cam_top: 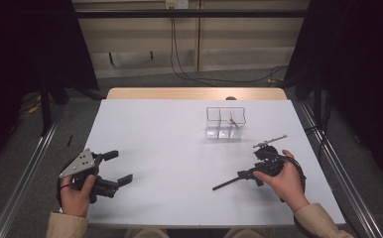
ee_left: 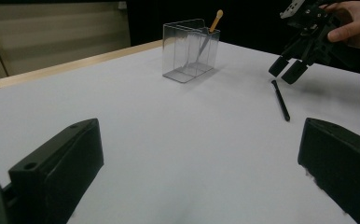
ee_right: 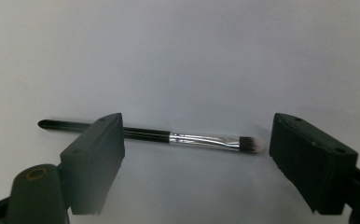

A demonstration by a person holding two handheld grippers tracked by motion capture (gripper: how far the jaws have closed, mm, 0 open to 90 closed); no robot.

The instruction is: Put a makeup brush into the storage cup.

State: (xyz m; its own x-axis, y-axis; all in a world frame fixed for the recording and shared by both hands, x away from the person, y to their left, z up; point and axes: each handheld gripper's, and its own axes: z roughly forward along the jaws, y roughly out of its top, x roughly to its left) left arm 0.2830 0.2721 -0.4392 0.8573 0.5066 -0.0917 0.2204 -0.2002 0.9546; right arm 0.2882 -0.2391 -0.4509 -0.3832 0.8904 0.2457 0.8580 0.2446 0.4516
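A makeup brush (ee_right: 201, 140) with a black handle, silver ferrule and pale tip lies flat on the white table (cam_top: 169, 144). My right gripper (ee_right: 197, 123) hangs over it, open, one jaw on each side, and the pads are not touching it. The left jaw covers part of the handle. In the high view the brush handle (cam_top: 226, 183) sticks out to the left from under the right gripper (cam_top: 253, 174). My left gripper (cam_top: 118, 167) rests open and empty at the table's front left, and from it I see the brush (ee_left: 280, 100) below the right gripper (ee_left: 286, 71).
A clear plastic organiser (cam_top: 224, 115) with three compartments stands right of centre toward the back; a wooden-handled tool (ee_left: 215, 21) leans in one end compartment. A wooden strip (cam_top: 194, 93) borders the table's far edge. Metal rails run along both sides.
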